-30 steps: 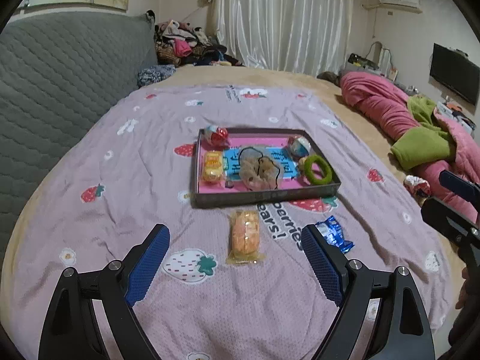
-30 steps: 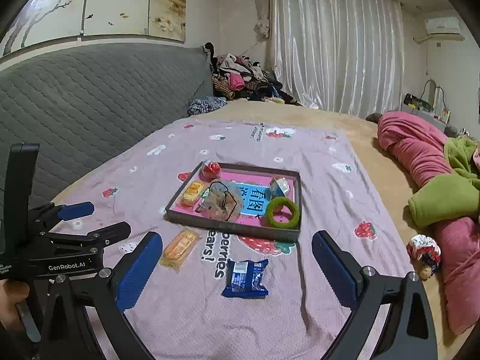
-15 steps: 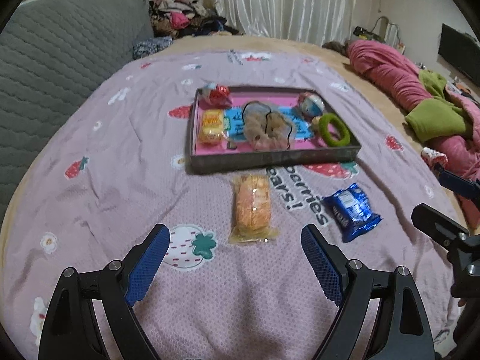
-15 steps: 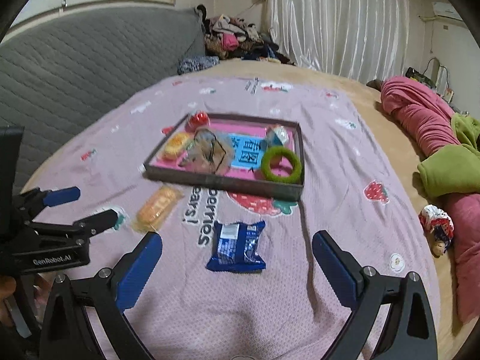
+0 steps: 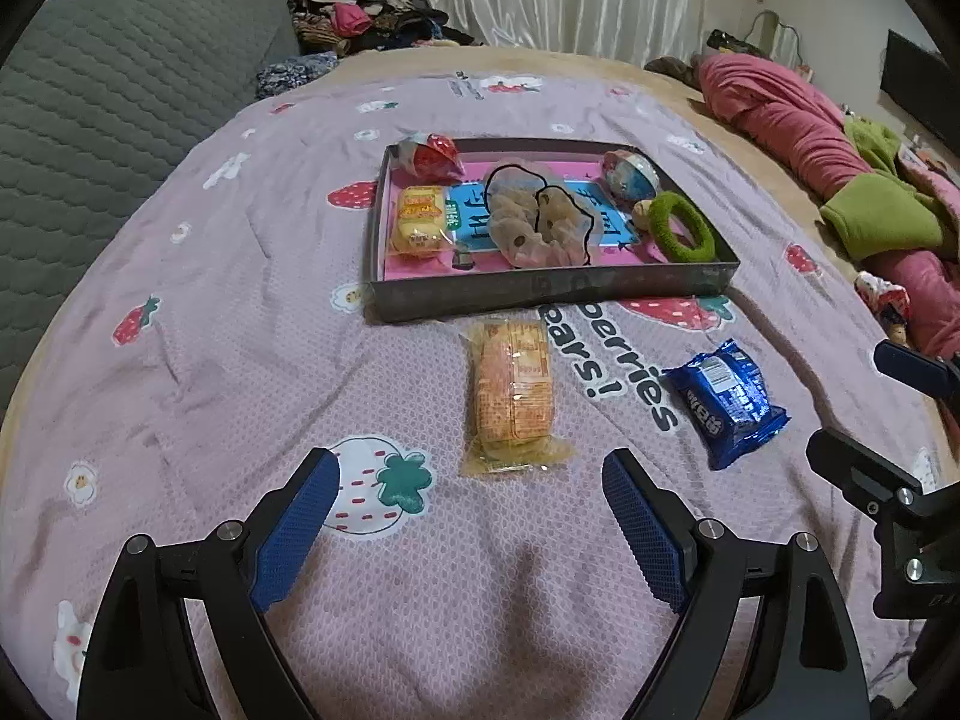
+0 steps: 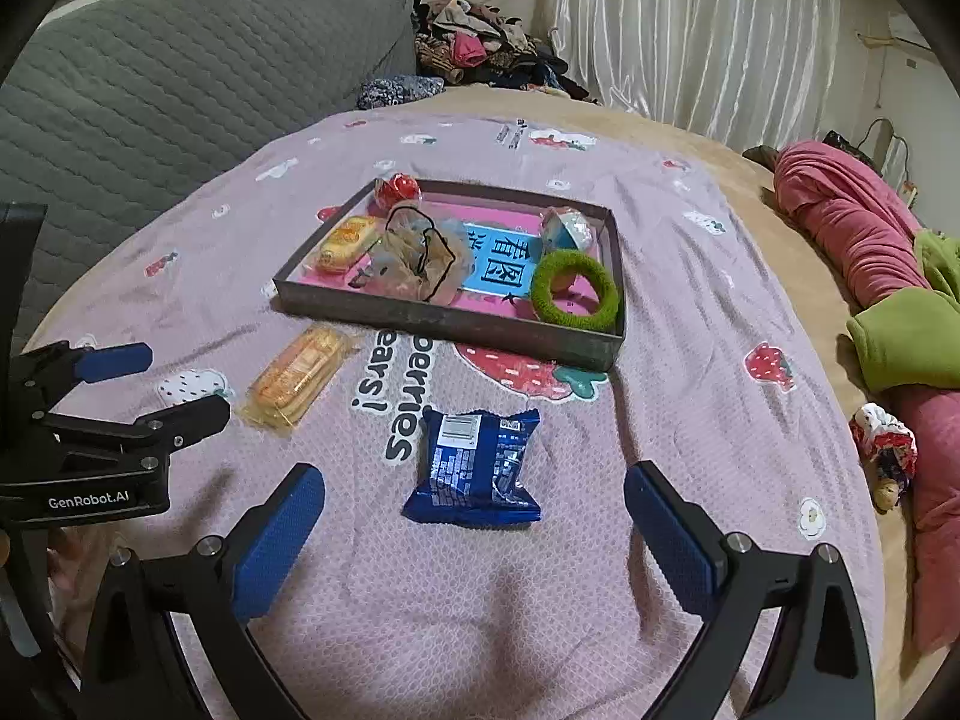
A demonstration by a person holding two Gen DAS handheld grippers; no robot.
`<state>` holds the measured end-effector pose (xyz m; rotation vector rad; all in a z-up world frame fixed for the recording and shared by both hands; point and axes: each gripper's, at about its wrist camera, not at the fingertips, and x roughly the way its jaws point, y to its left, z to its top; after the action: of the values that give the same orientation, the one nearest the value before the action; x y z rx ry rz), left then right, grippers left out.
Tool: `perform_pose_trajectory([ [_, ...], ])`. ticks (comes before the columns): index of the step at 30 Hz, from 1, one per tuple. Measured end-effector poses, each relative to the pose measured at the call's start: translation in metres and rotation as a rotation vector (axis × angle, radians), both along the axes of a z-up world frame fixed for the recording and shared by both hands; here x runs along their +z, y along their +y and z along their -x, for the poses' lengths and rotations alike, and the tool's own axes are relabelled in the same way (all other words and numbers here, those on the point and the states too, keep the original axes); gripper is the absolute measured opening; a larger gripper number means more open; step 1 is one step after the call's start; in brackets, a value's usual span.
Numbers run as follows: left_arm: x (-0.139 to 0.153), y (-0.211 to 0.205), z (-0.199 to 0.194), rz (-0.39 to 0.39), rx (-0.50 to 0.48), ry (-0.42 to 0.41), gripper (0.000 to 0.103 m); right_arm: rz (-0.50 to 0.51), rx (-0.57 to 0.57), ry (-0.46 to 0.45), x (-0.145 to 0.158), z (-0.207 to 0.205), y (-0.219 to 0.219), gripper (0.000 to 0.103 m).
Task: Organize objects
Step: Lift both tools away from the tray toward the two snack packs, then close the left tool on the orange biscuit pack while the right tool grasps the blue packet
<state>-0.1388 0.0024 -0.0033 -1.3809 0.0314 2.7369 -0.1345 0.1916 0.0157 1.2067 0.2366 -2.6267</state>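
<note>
A dark tray (image 5: pixel 540 291) (image 6: pixel 444 321) lies on the strawberry bedspread, holding a yellow snack pack (image 5: pixel 418 222), a beige scrunchie (image 5: pixel 534 222), a green hair ring (image 5: pixel 681 225) (image 6: pixel 575 287) and two wrapped balls. In front of it lie an orange cracker pack (image 5: pixel 511 396) (image 6: pixel 297 375) and a blue cookie pack (image 5: pixel 726 402) (image 6: pixel 477 467). My left gripper (image 5: pixel 471 468) stands open just short of the cracker pack. My right gripper (image 6: pixel 474 483) stands open with the near end of the cookie pack between its fingertips, untouched.
A grey quilted headboard (image 5: pixel 102 96) rises on the left. Pink and green bedding (image 5: pixel 840 180) is heaped on the right, with a small doll (image 6: pixel 885 450) beside it. A pile of clothes (image 6: pixel 480 54) sits at the far end before white curtains.
Both grippers have come down and tilted toward the bedspread, so the cracker pack and the cookie pack now lie closer to their fingertips. Jaws stayed wide.
</note>
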Motion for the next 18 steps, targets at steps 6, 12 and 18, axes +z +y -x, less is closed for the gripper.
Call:
perform_pose_trajectory([
  [6, -0.011, 0.002, 0.008, 0.006, 0.002, -0.025, 0.09, -0.003, -0.013, -0.024, -0.013, 0.008, 0.001, 0.101],
  [12, -0.021, 0.008, 0.016, 0.022, -0.01, -0.043, 0.09, -0.024, -0.027, -0.052, -0.027, 0.015, 0.003, 0.101],
  [18, -0.03, 0.011, 0.028, 0.042, -0.007, -0.059, 0.09, -0.02, -0.035, -0.063, -0.032, 0.019, 0.004, 0.101],
])
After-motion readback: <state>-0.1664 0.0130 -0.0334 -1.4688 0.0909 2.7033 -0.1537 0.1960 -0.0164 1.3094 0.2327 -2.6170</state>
